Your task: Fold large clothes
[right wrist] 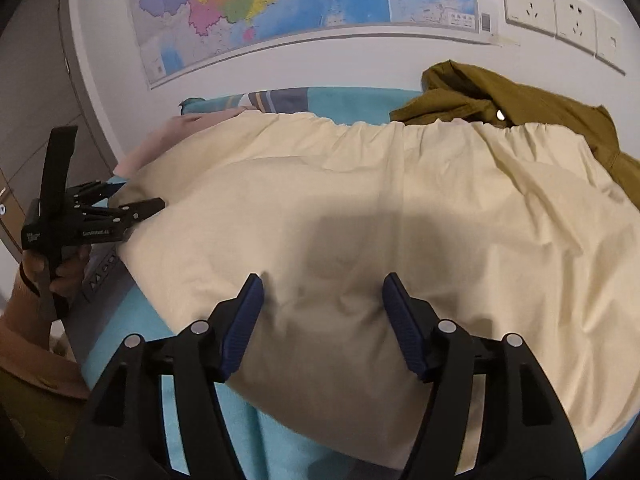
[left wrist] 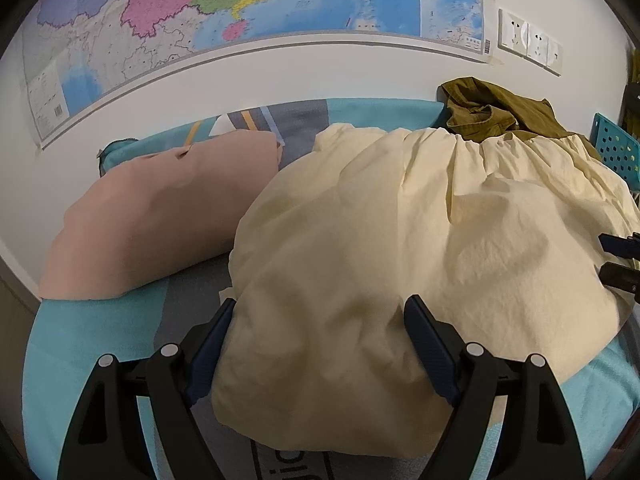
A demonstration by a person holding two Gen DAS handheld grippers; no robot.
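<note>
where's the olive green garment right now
The olive green garment lies bunched at the far right of the bed against the wall, just behind the cream garment's gathered edge and below the wall sockets.

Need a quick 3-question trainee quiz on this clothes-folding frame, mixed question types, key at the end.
1. True or false: the left gripper has its jaws wide open over the cream garment.
2. Which garment lies at the far edge of the cream one, near the wall sockets? A) pink garment B) olive garment C) a black one
3. Fill in: on the wall above the bed hangs a ____.

Key: 1 true; 2 B; 3 map. The right gripper is open too.
</note>
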